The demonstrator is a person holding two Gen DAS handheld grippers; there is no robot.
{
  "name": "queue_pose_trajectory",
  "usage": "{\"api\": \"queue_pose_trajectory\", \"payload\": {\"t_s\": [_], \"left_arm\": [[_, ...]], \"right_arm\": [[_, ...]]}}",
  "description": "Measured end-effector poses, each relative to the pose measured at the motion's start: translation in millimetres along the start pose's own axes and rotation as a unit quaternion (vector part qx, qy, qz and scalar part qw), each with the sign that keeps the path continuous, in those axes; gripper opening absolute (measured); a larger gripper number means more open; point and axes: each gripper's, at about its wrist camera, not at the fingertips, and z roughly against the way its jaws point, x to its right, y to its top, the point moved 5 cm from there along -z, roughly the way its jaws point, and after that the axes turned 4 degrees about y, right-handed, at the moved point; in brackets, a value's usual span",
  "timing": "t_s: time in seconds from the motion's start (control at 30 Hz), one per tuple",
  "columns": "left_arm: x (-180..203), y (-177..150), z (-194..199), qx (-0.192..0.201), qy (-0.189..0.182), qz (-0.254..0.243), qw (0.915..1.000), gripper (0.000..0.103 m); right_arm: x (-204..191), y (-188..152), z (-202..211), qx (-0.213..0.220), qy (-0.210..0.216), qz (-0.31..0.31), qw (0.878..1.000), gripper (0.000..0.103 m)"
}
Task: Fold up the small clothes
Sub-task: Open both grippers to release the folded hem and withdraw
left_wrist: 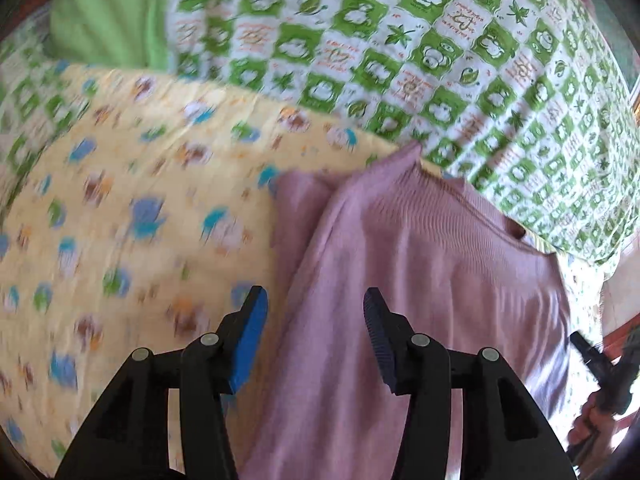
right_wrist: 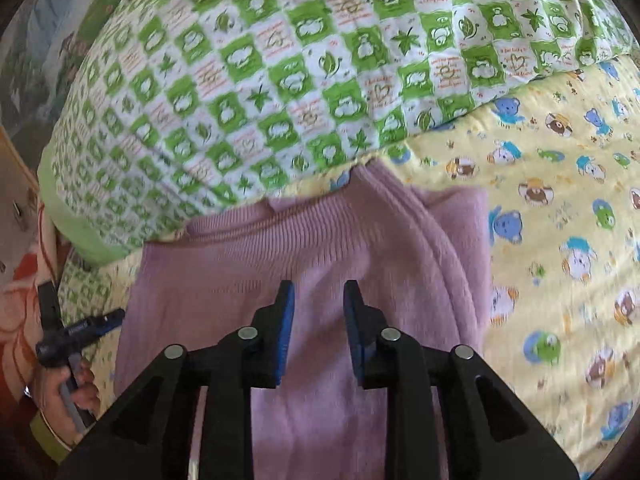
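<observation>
I've got the pink knit garment (left_wrist: 420, 280) lying on the yellow animal-print sheet (left_wrist: 120, 220), its ribbed end right up against the edge of the green-and-white checked quilt (left_wrist: 440, 60). Taking that quilt as my landmark: the garment's long axis runs from the quilt edge straight back toward both cameras, ribbed end pointing at the quilt.

My left tool (left_wrist: 314, 336) is above the garment's left border, jaws spread wide and holding nothing; 1 blue pad sits over the yellow sheet, the other over pink knit. This view is smeared with blur on the sheet side. It also gives me a plain green cloth (left_wrist: 108, 12) at the quilt's far left, which the right wrist view doesn't offer.

My right tool (right_wrist: 318, 320) is over the middle of the garment, jaws parted by a narrower gap, nothing between the pads. The right wrist view is sharper: I can see a folded flap of the garment with a raised seam running toward the quilt, and the cartoon animals on the sheet read clearly.

Each view catches the other tool at its edge, gripped in a hand (right_wrist: 64, 392).
</observation>
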Motion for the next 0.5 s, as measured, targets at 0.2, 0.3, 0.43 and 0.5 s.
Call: {"api": "queue_pose_trajectory", "payload": {"t_s": [0.2, 0.3, 0.43, 0.5], "left_arm": [[-21.4, -51.2, 32.4, -0.016, 0.017, 0.036, 0.9991, 0.06], [-32.2, -72.4, 40.0, -0.034, 0.014, 0.07, 0.9969, 0.073], [-39.0, -99.9, 32.1, -0.072, -0.008, 0.131, 0.9887, 0.08], [-38.9, -110.0, 21.2, -0.092, -0.021, 0.161, 0.9824, 0.08]], "right_arm": [[61.6, -50.5, 19.9, -0.019, -0.126, -0.057, 0.99, 0.037], [91.3, -58.3, 46.6, 0.004, -0.128, -0.133, 0.983, 0.038], [73.5, -61.2, 70.8, 0.029, -0.097, -0.122, 0.987, 0.039], [55.9, -64.3, 74.9, 0.028, -0.08, -0.11, 0.99, 0.044]]}}
